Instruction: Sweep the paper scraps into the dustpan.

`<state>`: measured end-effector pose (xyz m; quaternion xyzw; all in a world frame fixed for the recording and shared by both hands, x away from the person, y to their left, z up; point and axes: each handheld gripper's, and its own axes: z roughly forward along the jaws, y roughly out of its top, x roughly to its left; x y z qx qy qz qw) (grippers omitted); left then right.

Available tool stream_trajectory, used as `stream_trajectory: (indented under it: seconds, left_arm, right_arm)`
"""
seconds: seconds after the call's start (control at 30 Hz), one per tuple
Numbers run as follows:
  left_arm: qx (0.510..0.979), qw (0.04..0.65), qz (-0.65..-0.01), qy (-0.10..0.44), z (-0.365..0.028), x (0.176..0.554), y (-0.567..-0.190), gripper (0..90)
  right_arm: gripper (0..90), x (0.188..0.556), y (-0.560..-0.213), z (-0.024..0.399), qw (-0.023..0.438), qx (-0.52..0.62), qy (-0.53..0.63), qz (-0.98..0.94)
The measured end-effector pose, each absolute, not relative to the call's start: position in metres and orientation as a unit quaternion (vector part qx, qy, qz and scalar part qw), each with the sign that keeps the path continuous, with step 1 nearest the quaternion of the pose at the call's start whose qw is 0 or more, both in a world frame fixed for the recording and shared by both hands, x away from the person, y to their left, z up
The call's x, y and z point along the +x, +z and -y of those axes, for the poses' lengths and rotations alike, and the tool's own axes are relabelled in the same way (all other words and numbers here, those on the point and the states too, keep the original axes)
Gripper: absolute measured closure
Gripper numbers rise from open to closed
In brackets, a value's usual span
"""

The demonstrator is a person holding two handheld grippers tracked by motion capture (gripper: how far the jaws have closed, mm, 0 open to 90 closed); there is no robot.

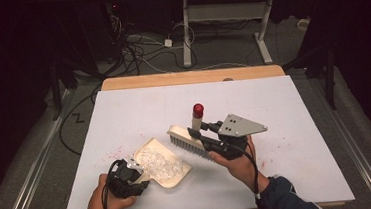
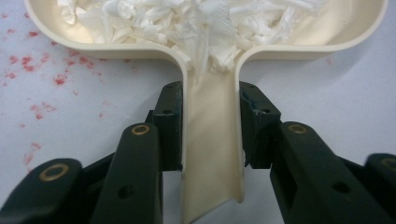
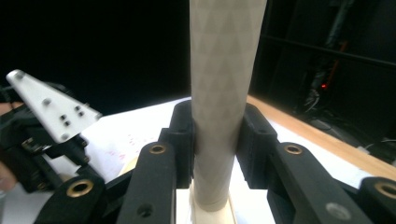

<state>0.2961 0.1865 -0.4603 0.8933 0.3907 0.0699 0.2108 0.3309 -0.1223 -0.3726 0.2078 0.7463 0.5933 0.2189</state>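
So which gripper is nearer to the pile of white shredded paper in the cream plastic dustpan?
Left. The left gripper clamps the dustpan's handle right beside the shredded paper; the right gripper holds the cream brush by its handle, raised off to the pan's far right.

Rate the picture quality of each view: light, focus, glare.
High view: table evenly lit, surroundings dark, all fairly sharp. Left gripper view: dustpan and shreds bright, slightly overexposed; near jaws soft. Right gripper view: brush handle sharp, background nearly black, grey plate glaring.
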Motion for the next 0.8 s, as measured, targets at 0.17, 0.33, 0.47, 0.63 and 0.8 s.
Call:
stream_trajectory:
  seconds: [0.17,0.33,0.47,0.63,0.8]
  left_arm:
    - [0.891,0.214,-0.395,0.072,-0.19,0.297,-0.461,62.7]
    - [0.888,0.216,-0.4,0.069,-0.193,0.298,-0.461,62.7]
    - [0.889,0.213,-0.4,0.071,-0.194,0.299,-0.461,62.7]
    - [0.89,0.208,-0.4,0.072,-0.196,0.299,-0.46,62.7]
    - [0.89,0.204,-0.401,0.073,-0.198,0.297,-0.46,62.8]
  right_arm:
    - [71.0,0.34,-0.371,0.133,0.23,0.222,0.59,-0.741]
    - [71.0,0.35,-0.374,0.138,0.236,0.233,0.581,-0.743]
    - [71.1,0.358,-0.38,0.134,0.238,0.24,0.567,-0.751]
    - [71.1,0.354,-0.392,0.117,0.22,0.224,0.542,-0.78]
    - [71.0,0.343,-0.397,0.104,0.2,0.201,0.528,-0.801]
